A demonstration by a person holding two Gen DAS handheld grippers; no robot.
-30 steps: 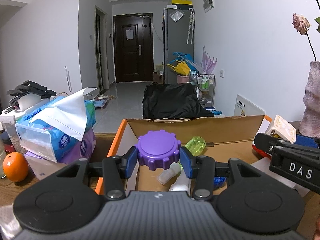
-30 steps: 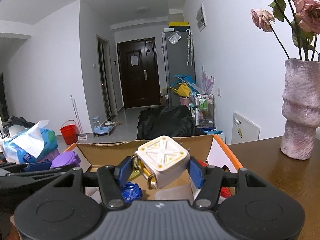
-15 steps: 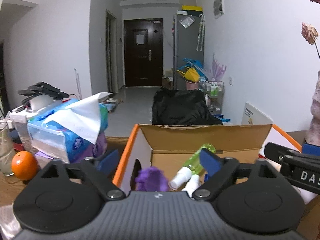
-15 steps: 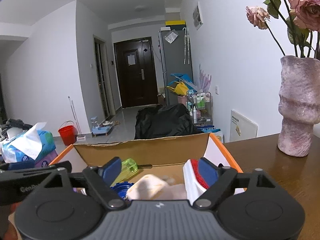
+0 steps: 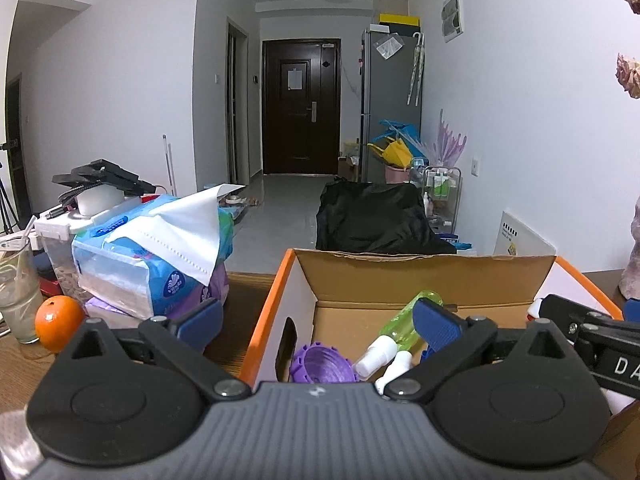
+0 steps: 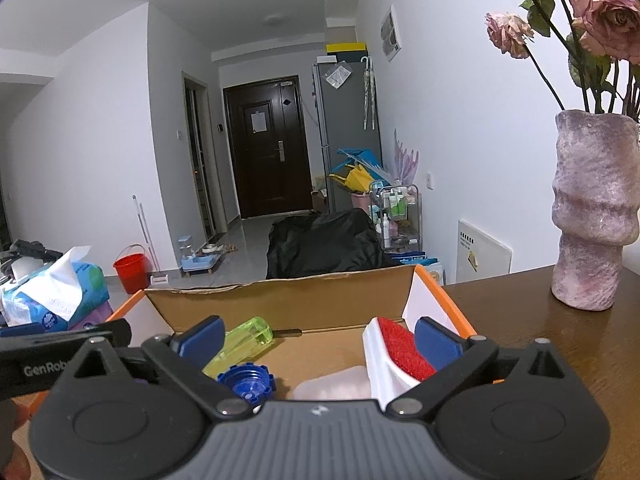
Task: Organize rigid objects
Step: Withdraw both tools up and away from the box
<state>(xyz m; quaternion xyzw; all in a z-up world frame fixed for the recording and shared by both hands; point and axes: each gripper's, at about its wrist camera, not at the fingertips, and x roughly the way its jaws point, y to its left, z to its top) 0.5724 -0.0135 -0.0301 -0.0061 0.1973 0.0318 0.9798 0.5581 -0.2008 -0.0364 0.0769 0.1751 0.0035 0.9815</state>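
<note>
An open cardboard box (image 5: 424,276) with orange-edged flaps stands on the wooden table; it also shows in the right wrist view (image 6: 280,302). My left gripper (image 5: 318,318) is open and empty above its left side. A purple gear-shaped lid (image 5: 322,366) lies in the box below it, beside a green spray bottle (image 5: 404,326). My right gripper (image 6: 318,338) is open and empty above the box. Below it lie a pale cube-shaped object (image 6: 334,384), a blue gear-shaped lid (image 6: 248,386), a white-and-red brush (image 6: 394,354) and the green bottle (image 6: 240,346).
Tissue packs (image 5: 152,256), an orange (image 5: 58,322) and a glass (image 5: 18,284) stand left of the box. A pink vase with dried roses (image 6: 592,216) stands on the table at the right. A black-covered chair (image 5: 376,216) is behind the box.
Both grippers opened. The purple lid dropped from the left gripper into the box. The white-and-yellow cube dropped from the right gripper into the box.
</note>
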